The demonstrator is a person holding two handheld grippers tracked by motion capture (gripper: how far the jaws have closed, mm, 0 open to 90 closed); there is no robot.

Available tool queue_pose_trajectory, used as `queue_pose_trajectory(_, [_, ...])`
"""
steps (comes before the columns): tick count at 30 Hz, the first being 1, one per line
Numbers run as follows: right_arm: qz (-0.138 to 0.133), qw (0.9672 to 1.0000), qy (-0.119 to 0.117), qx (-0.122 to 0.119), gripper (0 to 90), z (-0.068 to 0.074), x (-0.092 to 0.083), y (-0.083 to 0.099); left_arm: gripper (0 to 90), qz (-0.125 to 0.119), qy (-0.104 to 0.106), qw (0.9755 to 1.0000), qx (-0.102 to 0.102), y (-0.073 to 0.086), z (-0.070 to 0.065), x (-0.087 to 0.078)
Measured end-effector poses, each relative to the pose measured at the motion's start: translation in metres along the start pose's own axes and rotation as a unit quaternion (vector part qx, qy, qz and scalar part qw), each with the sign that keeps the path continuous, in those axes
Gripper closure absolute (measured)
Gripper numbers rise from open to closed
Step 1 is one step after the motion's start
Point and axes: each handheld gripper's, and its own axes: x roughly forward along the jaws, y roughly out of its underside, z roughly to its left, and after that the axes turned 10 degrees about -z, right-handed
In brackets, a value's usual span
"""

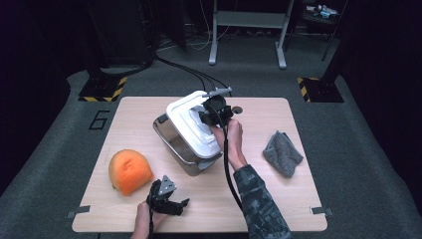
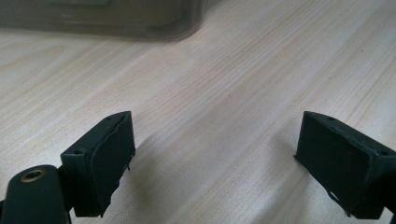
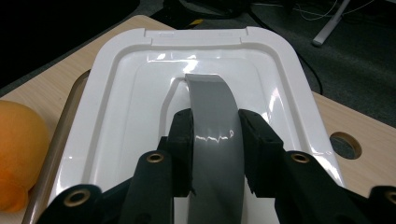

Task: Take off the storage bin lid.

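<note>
Clamped between the right tool's (image 3: 215,140) black jaws was the grey handle (image 3: 214,116) of a white lid (image 3: 130,93), tilted over the box (image 1: 175,144) beneath it. Hard, glossy plastic, it looked light but slippery, best gripped by that handle. Left tool (image 2: 215,158) stood released over bare surface (image 2: 224,84).

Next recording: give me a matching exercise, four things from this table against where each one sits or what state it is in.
Things:
1. white plastic lid
2. orange rounded sponge
3. grey folded cloth
4. left tongs

Places or states:
A. on the table's right side
B. open over bare wood
C. tilted on the clear bin, grey handle clamped by the right tongs
D. on the table's left side

Pairs: 1-C, 2-D, 3-A, 4-B
</note>
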Motion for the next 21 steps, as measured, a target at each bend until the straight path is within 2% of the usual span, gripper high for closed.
queue_pose_trajectory(1, [-0.004,1.0,0.001,-0.004,66.9,-0.002,-0.001,0.0,11.2,0.0,-0.001,1.0,0.002,0.0,0.0,0.0])
queue_pose_trajectory(2, [-0.002,1.0,0.004,0.004,66.9,-0.003,-0.003,0.0,11.2,0.0,-0.001,1.0,0.002,0.0,0.0,0.0])
queue_pose_trajectory(4, [-0.004,1.0,0.005,-0.002,66.8,-0.008,-0.005,-0.001,11.2,-0.001,0.0,1.0,0.002,0.0,0.0,0.0])
queue_pose_trajectory(7, [-0.007,0.9999,0.011,0.008,66.8,-0.013,-0.009,-0.001,11.3,0.0,-0.001,1.0,0.002,0.0,0.0,0.0])
queue_pose_trajectory(8, [-0.01,0.9999,0.012,0.003,66.9,-0.016,-0.01,-0.002,11.2,0.0,-0.001,1.0,0.001,0.0,0.0,0.0])
queue_pose_trajectory(9, [-0.01,0.9998,0.015,0.01,66.8,-0.017,-0.012,-0.002,11.2,0.0,0.0,1.0,0.001,0.0,0.0,0.0])
queue_pose_trajectory(21, [-0.02,0.9988,0.035,0.028,66.8,-0.042,-0.026,0.001,11.2,0.0,-0.001,1.0,0.002,0.0,0.0,0.0])
